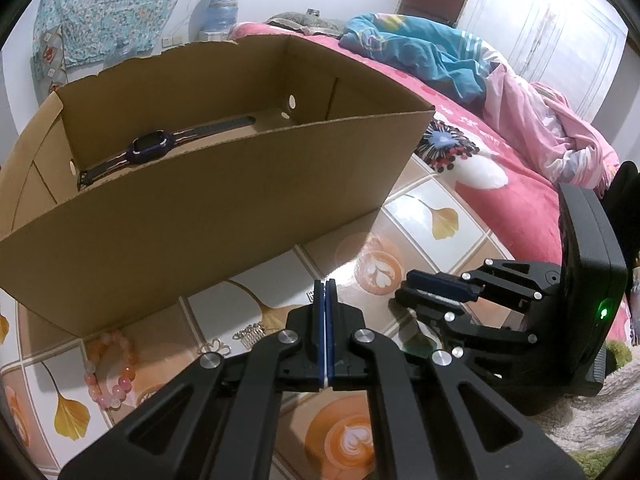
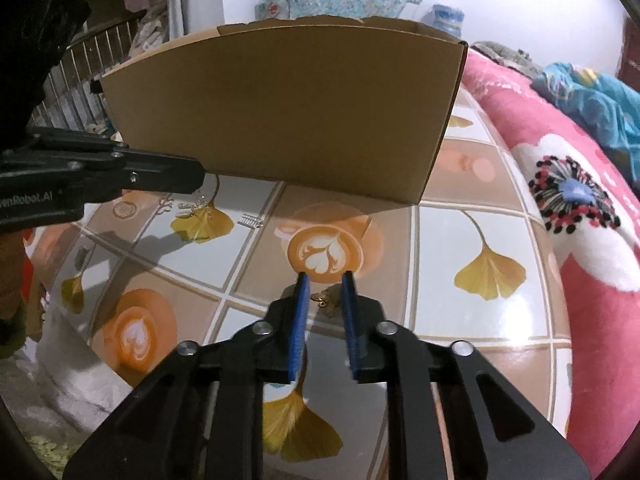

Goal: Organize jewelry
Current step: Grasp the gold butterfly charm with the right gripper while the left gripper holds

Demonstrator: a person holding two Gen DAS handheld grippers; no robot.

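Here, catalogued from the grippers outward:

- Right gripper [image 2: 325, 280]: lower centre of the right wrist view. Its jaws stand a narrow gap apart, astride a small gold trinket [image 2: 326, 300]. The pads do not visibly press on it, so it reads as not yet gripped.
- Small gold trinket: lies flat on the tablecloth [image 2: 460, 320], just below the printed latte cup. Likely very light, thin and stiff, and apt to skid on the glossy cloth. Best pinched across its widest part, with the pad tips low against the surface. Its fine detail is too small to tell.
- Left gripper [image 1: 326, 284]: lower centre of the left wrist view, pads pressed together with nothing between them.
- Silver comb-like piece [image 1: 250, 334] and gold looped piece [image 1: 216, 347]: lower left of centre, near the left gripper. Both look thin, so edge grips are needed.
- Pink bead bracelet [image 1: 110, 368]: lower left. It is probably limp and rolling, and best taken across one strand.
- Cardboard box [image 1: 200, 208]: fills the upper left.
- Watch [image 1: 152, 148]: lies inside the box on its floor.
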